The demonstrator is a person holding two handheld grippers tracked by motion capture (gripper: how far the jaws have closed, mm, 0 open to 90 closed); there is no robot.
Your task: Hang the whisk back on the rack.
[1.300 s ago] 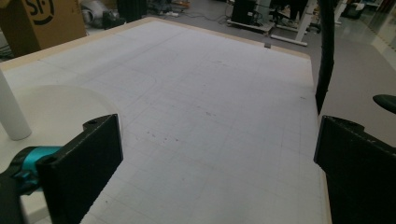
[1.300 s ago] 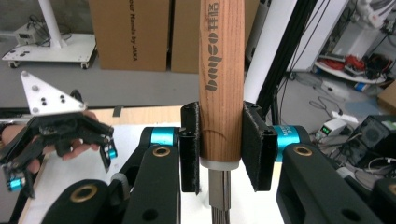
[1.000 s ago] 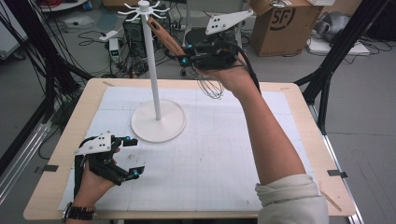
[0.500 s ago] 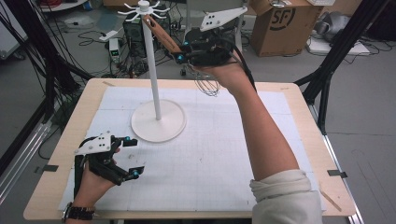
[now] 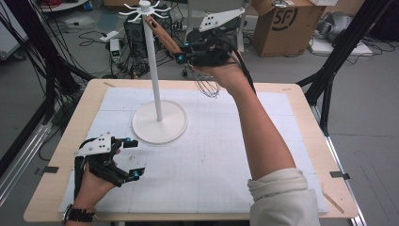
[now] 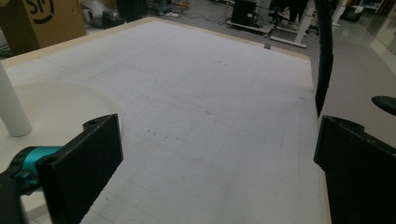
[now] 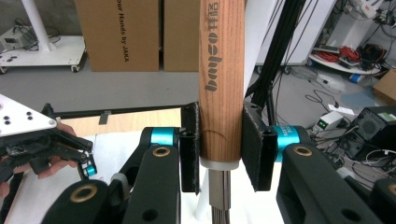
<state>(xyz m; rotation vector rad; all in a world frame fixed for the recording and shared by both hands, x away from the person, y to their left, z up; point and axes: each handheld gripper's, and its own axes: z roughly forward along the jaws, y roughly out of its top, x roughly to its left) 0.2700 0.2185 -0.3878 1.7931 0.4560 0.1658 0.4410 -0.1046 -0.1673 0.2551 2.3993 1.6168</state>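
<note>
A whisk with a brown wooden handle (image 5: 163,32) and wire loops (image 5: 207,85) hangs tilted in the air beside the top of the white hook stand (image 5: 154,75). My right gripper (image 5: 181,52) is shut on the handle's lower end, and the handle tip reaches up near the stand's hooks (image 5: 143,8). In the right gripper view both pads (image 7: 190,149) press the wooden handle (image 7: 222,70). My left gripper (image 5: 136,157) rests open on the white mat at the front left, with nothing between its fingers (image 6: 88,163).
The stand's round white base (image 5: 160,123) sits on the gridded white mat (image 5: 211,155) over a wooden table (image 5: 308,136). Cardboard boxes (image 5: 282,21), cables and black frame legs (image 5: 336,61) stand beyond the far edge.
The right gripper with the whisk has edged slightly up and left toward the stand's top. The left gripper has stayed put.
</note>
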